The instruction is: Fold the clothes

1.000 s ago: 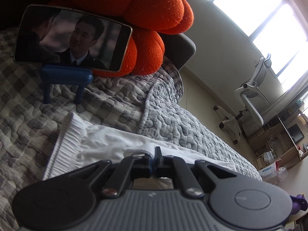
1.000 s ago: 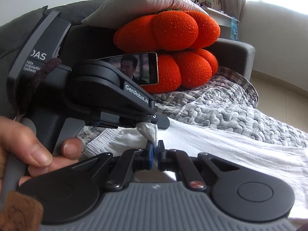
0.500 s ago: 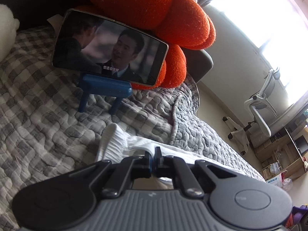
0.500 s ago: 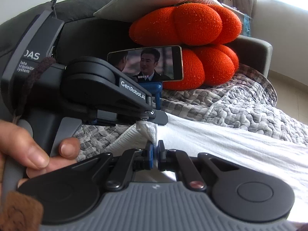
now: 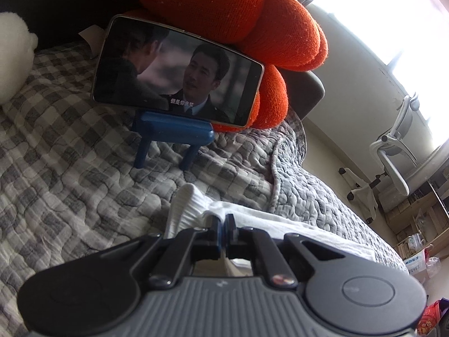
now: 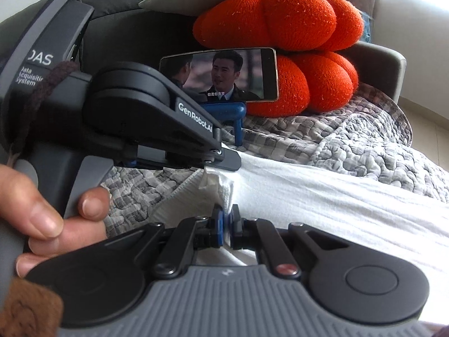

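Both gripper bodies hide most of the white garment point(image 6: 322, 196) on the quilt point(image 5: 70, 182). Left gripper point(image 5: 223, 221) and right gripper point(image 6: 226, 215) both clamped on bunched cloth near its ribbed edge. Hand point(image 6: 42, 219) cut off at left. Phone point(image 5: 176, 71) on blue stand point(image 5: 171, 134), orange cushion point(image 6: 280, 19) behind; chair point(image 5: 398, 151) by blown-out window.

The left gripper point(image 5: 223, 226) points downward, its jaws closed on a pinch of white cloth point(image 5: 196, 210). The right gripper point(image 6: 226, 219) points down at a like slope, jaws pressed together on a fold of the same cloth. The two grippers sit just beside each other, the left one crossing above the right one's tips. A hand point(image 6: 42, 219) wraps the left gripper's handle.
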`<action>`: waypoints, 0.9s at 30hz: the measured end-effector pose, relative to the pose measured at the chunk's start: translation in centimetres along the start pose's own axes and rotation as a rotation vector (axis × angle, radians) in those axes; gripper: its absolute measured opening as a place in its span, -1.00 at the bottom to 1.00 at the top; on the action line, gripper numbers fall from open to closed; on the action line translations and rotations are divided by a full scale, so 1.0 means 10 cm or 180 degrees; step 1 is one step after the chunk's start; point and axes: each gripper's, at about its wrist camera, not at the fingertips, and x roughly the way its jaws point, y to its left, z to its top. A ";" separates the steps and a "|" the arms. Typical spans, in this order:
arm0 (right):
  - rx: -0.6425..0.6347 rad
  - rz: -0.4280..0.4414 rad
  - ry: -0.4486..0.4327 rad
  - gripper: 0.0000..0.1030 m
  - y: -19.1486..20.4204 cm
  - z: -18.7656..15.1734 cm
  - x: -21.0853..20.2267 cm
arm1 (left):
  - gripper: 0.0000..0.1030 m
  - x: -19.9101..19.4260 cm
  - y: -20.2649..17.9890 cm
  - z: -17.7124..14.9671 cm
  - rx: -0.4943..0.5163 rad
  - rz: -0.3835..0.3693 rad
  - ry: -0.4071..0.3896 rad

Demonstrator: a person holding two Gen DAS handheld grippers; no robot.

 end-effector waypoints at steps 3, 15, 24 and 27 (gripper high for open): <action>-0.0019 -0.0005 0.0023 -0.90 0.01 -0.01 0.02 | -0.96 0.02 0.03 0.00 -0.0007 0.0031 0.0025; -0.0244 -0.0074 0.0041 -0.80 0.13 -0.03 0.05 | -0.96 0.03 0.03 0.02 0.0035 0.0041 0.0003; -0.0382 0.0124 0.0034 -0.73 0.21 -0.05 0.06 | -0.96 0.00 0.08 0.06 -0.0011 0.0078 -0.0053; -0.0310 0.0381 -0.0006 -0.70 0.18 -0.04 -0.01 | -0.96 -0.01 0.10 0.07 -0.0047 0.0099 -0.0061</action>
